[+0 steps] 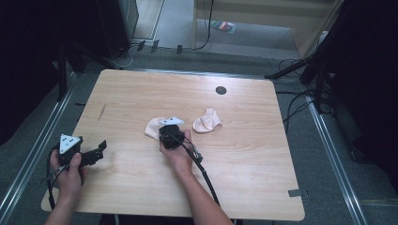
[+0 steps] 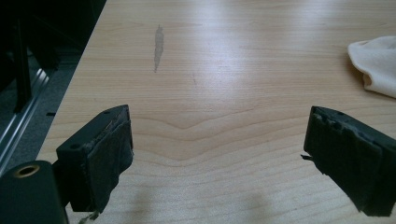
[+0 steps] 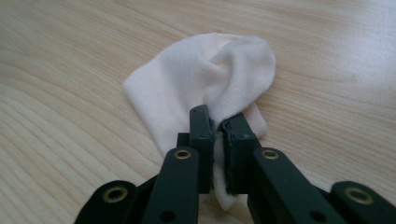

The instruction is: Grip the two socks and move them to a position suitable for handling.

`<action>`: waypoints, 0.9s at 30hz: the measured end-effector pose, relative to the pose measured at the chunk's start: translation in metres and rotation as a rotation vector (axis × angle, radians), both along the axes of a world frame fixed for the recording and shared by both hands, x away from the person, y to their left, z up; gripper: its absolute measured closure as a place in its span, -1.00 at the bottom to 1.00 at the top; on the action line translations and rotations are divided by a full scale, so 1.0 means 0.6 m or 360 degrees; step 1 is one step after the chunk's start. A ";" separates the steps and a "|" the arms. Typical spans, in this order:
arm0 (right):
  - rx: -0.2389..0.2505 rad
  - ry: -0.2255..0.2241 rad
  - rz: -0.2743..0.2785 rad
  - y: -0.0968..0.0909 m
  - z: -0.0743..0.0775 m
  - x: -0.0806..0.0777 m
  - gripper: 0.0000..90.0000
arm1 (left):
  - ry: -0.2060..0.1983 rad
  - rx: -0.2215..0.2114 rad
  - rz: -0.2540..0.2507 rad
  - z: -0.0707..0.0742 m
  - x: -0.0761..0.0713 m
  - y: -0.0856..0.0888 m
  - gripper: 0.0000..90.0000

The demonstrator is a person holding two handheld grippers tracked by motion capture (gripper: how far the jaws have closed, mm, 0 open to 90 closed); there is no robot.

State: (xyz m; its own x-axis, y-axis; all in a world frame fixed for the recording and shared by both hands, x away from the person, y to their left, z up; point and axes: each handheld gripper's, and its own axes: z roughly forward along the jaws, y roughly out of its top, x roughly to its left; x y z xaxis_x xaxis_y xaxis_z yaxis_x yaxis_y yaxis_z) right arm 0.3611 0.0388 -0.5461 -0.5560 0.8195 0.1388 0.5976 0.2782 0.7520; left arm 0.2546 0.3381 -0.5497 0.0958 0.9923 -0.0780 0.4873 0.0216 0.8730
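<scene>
Two pale pink socks lie near the middle of the wooden table (image 1: pixel 141 89). My right gripper (image 1: pixel 165 129) (image 3: pixel 217 125) is shut on the near edge of the left sock (image 1: pixel 153 126) (image 3: pixel 205 79), pinching the cloth between its jaws. The other sock (image 1: pixel 207 121) lies crumpled just to the right, apart from both grippers. My left gripper (image 1: pixel 101 147) (image 2: pixel 217 154) hovers low over bare wood near the table's left front, jaws wide apart with nothing between them; a corner of the left sock (image 2: pixel 376 65) shows at that view's right edge.
A round dark grommet (image 1: pixel 220 90) sits in the tabletop at the back. A grey smear (image 2: pixel 158 46) marks the wood near the left edge. Cables and black stands crowd the floor around the table. Metal rails run along both sides.
</scene>
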 end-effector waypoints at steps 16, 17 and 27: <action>0.0154 -0.0172 -0.0008 -0.089 0.102 -0.050 0.92 | 0.0000 0.0004 0.0008 0.000 0.001 -0.001 -0.81; 0.0156 -0.0183 -0.0010 -0.098 0.105 -0.057 0.92 | 0.0000 0.0004 0.0009 0.000 0.001 -0.001 -0.81; 0.0154 -0.0209 -0.0094 -0.185 0.104 -0.107 0.92 | 0.0006 0.0008 0.0009 0.000 0.001 -0.001 -0.81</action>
State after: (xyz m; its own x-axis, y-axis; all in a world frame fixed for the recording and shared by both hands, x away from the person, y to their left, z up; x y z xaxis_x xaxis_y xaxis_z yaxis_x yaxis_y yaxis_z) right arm 0.2971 -0.0720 -0.4840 -0.5259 0.8376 0.1478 0.5057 0.1682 0.8462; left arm 0.2553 0.3376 -0.5497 0.0897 0.9932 -0.0736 0.4902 0.0203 0.8714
